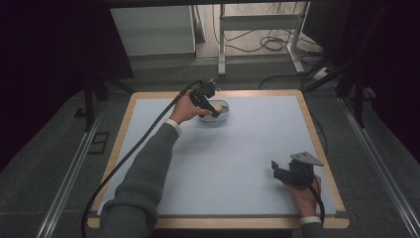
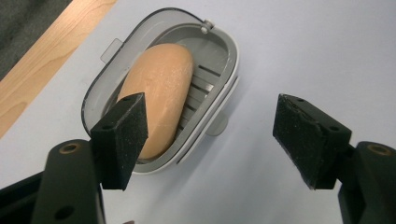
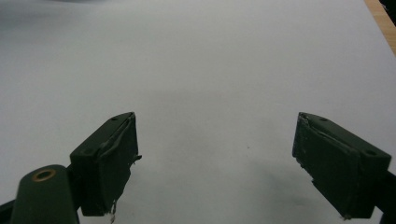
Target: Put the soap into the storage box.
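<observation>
Nearest the person, the right tool sits low over the front right part of the counter, held in the right hand close to the counter's near edge. In the right gripper view its two black jaws stand wide apart with nothing between them — just the pale blue sheet below, and a strip of the wooden rim at the upper right corner.

Farther off, past the middle of the counter and toward its far edge, the left hand in a grey sleeve holds the left tool over a soap dish. This tool too is spread wide and grips nothing. In the left gripper view one jaw pad hangs in front of the near end of the dish, while the other is well off to the side over bare sheet.

The dish is grey, oval, with a slotted floor — and an orange-tan bar of soap lies lengthwise inside it. A black cable trails from the left tool back along the sleeve.
</observation>
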A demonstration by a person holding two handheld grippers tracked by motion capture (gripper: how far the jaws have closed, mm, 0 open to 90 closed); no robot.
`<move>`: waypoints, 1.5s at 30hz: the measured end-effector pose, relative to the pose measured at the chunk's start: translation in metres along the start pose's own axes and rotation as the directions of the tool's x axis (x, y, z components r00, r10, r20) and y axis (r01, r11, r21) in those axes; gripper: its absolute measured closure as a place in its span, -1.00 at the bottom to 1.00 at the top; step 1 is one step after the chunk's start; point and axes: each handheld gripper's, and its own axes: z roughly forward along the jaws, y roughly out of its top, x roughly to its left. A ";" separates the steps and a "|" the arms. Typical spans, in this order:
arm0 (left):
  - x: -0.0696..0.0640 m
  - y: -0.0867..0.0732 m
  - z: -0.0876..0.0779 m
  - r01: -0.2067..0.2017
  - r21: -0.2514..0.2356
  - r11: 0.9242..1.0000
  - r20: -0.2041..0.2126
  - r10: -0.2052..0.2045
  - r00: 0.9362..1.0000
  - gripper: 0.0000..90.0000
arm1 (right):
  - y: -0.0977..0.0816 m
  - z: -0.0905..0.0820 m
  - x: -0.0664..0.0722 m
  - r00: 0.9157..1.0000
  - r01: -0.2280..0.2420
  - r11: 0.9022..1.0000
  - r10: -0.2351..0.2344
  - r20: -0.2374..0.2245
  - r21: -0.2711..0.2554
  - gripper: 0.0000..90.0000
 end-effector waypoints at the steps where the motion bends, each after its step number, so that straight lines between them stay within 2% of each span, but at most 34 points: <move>1: 0.000 0.000 0.000 0.000 0.000 1.000 0.000 0.000 1.000 -0.40 | 0.000 0.000 0.000 1.000 0.000 1.000 0.000 0.000 0.000 -0.68; 5: -0.005 -0.010 -0.009 0.004 -0.013 1.000 -0.008 -0.004 1.000 -0.42 | 0.000 0.000 0.000 1.000 0.002 1.000 -0.002 0.002 -0.001 -0.68; 6: -0.009 -0.017 -0.013 0.015 -0.028 0.999 0.007 -0.015 1.000 -0.43 | 0.000 0.000 0.000 1.000 0.001 1.000 -0.001 0.001 0.000 -0.68; 7: -0.009 -0.017 -0.013 0.015 -0.028 0.999 0.007 -0.015 1.000 -0.44 | 0.000 0.000 0.000 1.000 0.001 1.000 -0.001 0.001 0.000 -0.68; 8: -0.012 -0.026 -0.019 0.021 -0.035 0.999 0.001 -0.021 1.000 -0.44 | 0.000 0.000 0.000 1.000 -0.002 1.000 0.002 -0.001 -0.001 -0.68; 9: -0.012 -0.026 -0.019 0.021 -0.035 0.999 0.001 -0.021 1.000 -0.45 | 0.000 0.000 0.000 1.000 -0.002 1.000 0.002 -0.001 -0.001 -0.68; 10: -0.015 -0.035 -0.024 0.026 -0.041 0.999 -0.003 -0.026 1.000 -0.46 | 0.000 0.000 0.000 1.000 -0.001 1.000 0.001 -0.001 -0.001 -0.68; 11: -0.015 -0.035 -0.024 0.026 -0.041 0.999 -0.003 -0.026 1.000 -0.46 | 0.000 0.000 0.000 1.000 -0.001 1.000 0.001 -0.001 -0.001 -0.68; 12: -0.019 -0.046 -0.030 0.033 -0.058 0.998 -0.007 -0.034 0.999 -0.46 | 0.000 0.000 0.000 1.000 0.001 1.000 -0.001 0.001 0.000 -0.68; 13: -0.019 -0.046 -0.030 0.033 -0.058 0.998 -0.007 -0.034 0.999 -0.47 | 0.000 0.000 0.000 1.000 0.001 1.000 -0.001 0.001 0.000 -0.68; 18: -0.032 -0.080 -0.047 0.040 -0.100 0.994 -0.016 -0.042 0.999 -0.52 | 0.000 0.000 0.000 1.000 0.003 1.000 -0.003 0.001 0.000 -0.68; 23: -0.043 -0.113 -0.056 0.051 -0.137 0.989 -0.016 -0.054 0.998 -0.56 | 0.000 0.000 0.000 1.000 0.002 1.000 -0.002 0.002 0.001 -0.68; 24: -0.046 -0.120 -0.057 0.061 -0.152 0.987 -0.010 -0.063 0.998 -0.57 | 0.000 0.000 0.000 1.000 0.002 1.000 -0.002 0.002 0.000 -0.68; 25: -0.046 -0.120 -0.057 0.061 -0.152 0.987 -0.010 -0.063 0.998 -0.57 | 0.000 0.000 0.000 1.000 0.002 1.000 -0.002 0.002 0.000 -0.68; 26: -0.051 -0.134 -0.059 0.074 -0.185 0.980 -0.005 -0.076 0.997 -0.55 | 0.000 0.000 0.000 1.000 0.002 1.000 -0.002 0.002 0.001 -0.68; 29: -0.056 -0.148 -0.059 0.085 -0.199 0.976 -0.003 -0.087 0.996 -0.56 | 0.000 0.000 0.000 1.000 0.001 1.000 -0.001 0.002 0.001 -0.68; 30: -0.060 -0.162 -0.058 0.092 -0.200 0.975 -0.002 -0.094 0.996 -0.56 | 0.000 0.000 0.000 1.000 0.000 1.000 0.000 0.002 0.000 -0.68; 31: -0.060 -0.162 -0.058 0.092 -0.200 0.975 -0.002 -0.094 0.996 -0.56 | 0.000 0.000 0.000 1.000 0.000 1.000 0.000 0.002 0.000 -0.68; 32: -0.063 -0.176 -0.056 0.111 -0.210 0.971 0.003 -0.113 0.994 -0.56 | 0.000 0.000 -0.001 1.000 -0.001 1.000 0.001 0.000 0.002 -0.68; 33: -0.063 -0.184 -0.056 0.120 -0.213 0.970 0.003 -0.122 0.993 -0.56 | 0.000 0.000 -0.001 1.000 -0.001 1.000 0.001 -0.001 0.001 -0.68; 36: -0.066 -0.204 -0.056 0.150 -0.235 0.960 0.007 -0.153 0.988 -0.56 | 0.000 0.000 -0.001 1.000 -0.004 1.000 0.004 0.000 -0.001 -0.68; 38: -0.068 -0.216 -0.057 0.171 -0.259 0.950 -0.003 -0.178 0.984 -0.55 | 0.000 0.000 -0.001 1.000 -0.005 1.000 0.005 -0.001 -0.002 -0.68; 39: -0.068 -0.216 -0.057 0.171 -0.259 0.950 -0.003 -0.178 0.984 -0.53 | 0.000 0.000 -0.001 1.000 -0.003 1.000 0.003 -0.002 -0.003 -0.68; 40: -0.069 -0.226 -0.058 0.189 -0.268 0.945 0.000 -0.196 0.981 -0.54 | 0.000 0.000 -0.001 1.000 -0.003 1.000 0.003 -0.001 -0.003 -0.68; 43: -0.070 -0.234 -0.057 0.197 -0.266 0.944 -0.001 -0.205 0.979 -0.54 | 0.000 0.000 -0.001 1.000 -0.001 1.000 0.001 0.000 -0.005 -0.68; 44: -0.069 -0.236 -0.056 0.196 -0.255 0.947 -0.002 -0.203 0.979 -0.54 | 0.000 0.000 -0.001 1.000 -0.001 1.000 0.001 0.000 -0.005 -0.68; 45: -0.067 -0.239 -0.057 0.204 -0.250 0.947 -0.006 -0.212 0.977 -0.55 | 0.000 0.000 -0.001 1.000 0.001 1.000 -0.001 -0.001 -0.007 -0.68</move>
